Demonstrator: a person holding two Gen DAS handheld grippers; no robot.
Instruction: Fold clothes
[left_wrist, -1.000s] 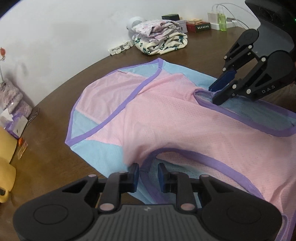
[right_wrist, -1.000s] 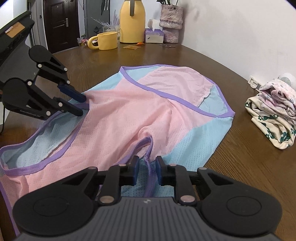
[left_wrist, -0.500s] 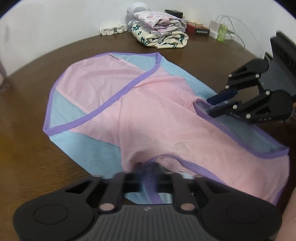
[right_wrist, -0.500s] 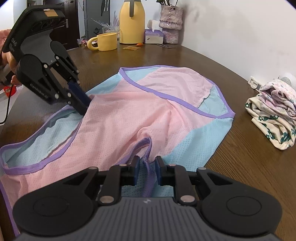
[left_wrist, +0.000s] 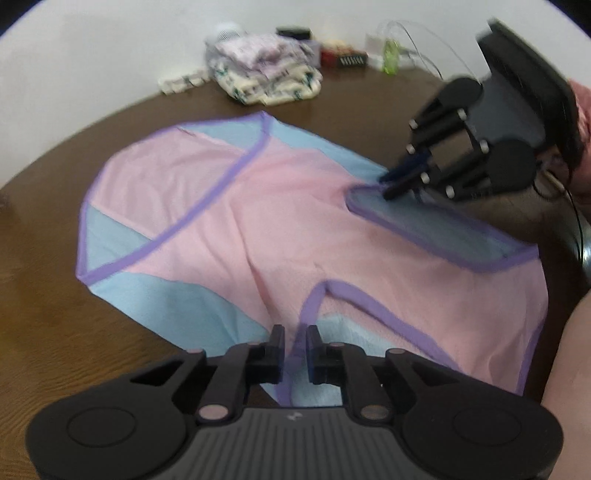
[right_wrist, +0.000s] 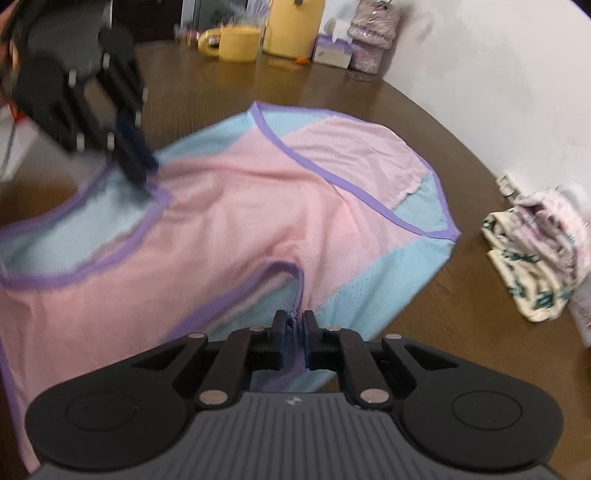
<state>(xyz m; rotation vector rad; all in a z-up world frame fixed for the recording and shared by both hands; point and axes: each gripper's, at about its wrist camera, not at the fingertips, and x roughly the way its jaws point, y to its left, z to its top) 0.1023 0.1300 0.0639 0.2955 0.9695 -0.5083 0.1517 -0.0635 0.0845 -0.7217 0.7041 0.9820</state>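
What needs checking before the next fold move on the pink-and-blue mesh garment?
1. Left gripper grip: ok. Its jaws have just eased open slightly, but the purple trim is pinched between the pads.
2. Right gripper grip: ok. Its jaws have just closed on the trim.
3. pink-and-blue mesh garment lying flat: not ok, creases run through the middle.
4. brown wooden table beside the garment: ok, bare wood there.
5. folded floral clothes pile apart from the garment: ok.
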